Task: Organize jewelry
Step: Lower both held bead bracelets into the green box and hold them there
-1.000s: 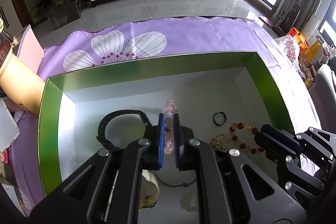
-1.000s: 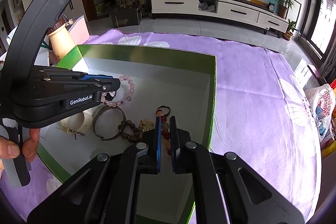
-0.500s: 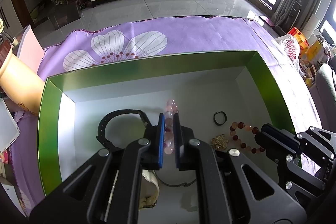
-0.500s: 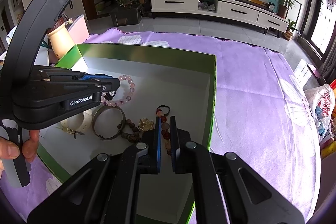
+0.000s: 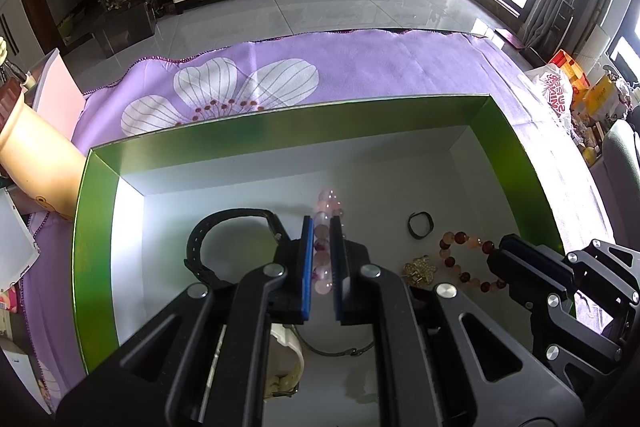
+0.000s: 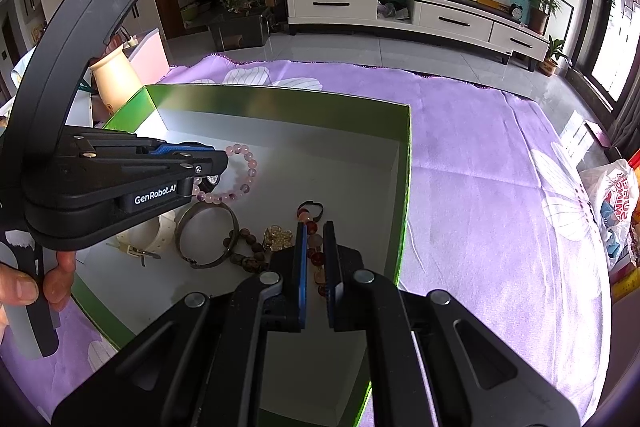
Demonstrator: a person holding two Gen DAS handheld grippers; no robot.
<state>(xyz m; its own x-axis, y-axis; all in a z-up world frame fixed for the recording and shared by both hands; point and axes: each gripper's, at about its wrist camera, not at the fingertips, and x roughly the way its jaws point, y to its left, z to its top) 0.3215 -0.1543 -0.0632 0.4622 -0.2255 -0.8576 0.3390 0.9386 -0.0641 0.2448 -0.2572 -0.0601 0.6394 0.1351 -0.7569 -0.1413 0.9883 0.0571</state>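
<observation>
A green box (image 5: pixel 96 227) with a white floor holds the jewelry. My left gripper (image 5: pixel 321 223) is shut on a pink bead bracelet (image 5: pixel 326 205); in the right wrist view the bracelet (image 6: pixel 250 169) loops out from the left gripper (image 6: pixel 222 163). My right gripper (image 6: pixel 314 227) is shut on a red-and-orange bead bracelet (image 6: pixel 310 217) near the box's right wall. From the left wrist view that bracelet (image 5: pixel 460 239) lies on the floor with the right gripper (image 5: pixel 500 253) at its right end.
On the box floor lie a black strap (image 5: pixel 208 239), a small black ring (image 5: pixel 420 225), a gold flower brooch (image 5: pixel 420 269), a metal bangle (image 6: pixel 208 235), a dark wooden bead bracelet (image 6: pixel 244 251) and a white watch strap (image 6: pixel 148 239). A beige vase (image 5: pixel 32 151) stands left of the box on the purple cloth (image 5: pixel 360 75).
</observation>
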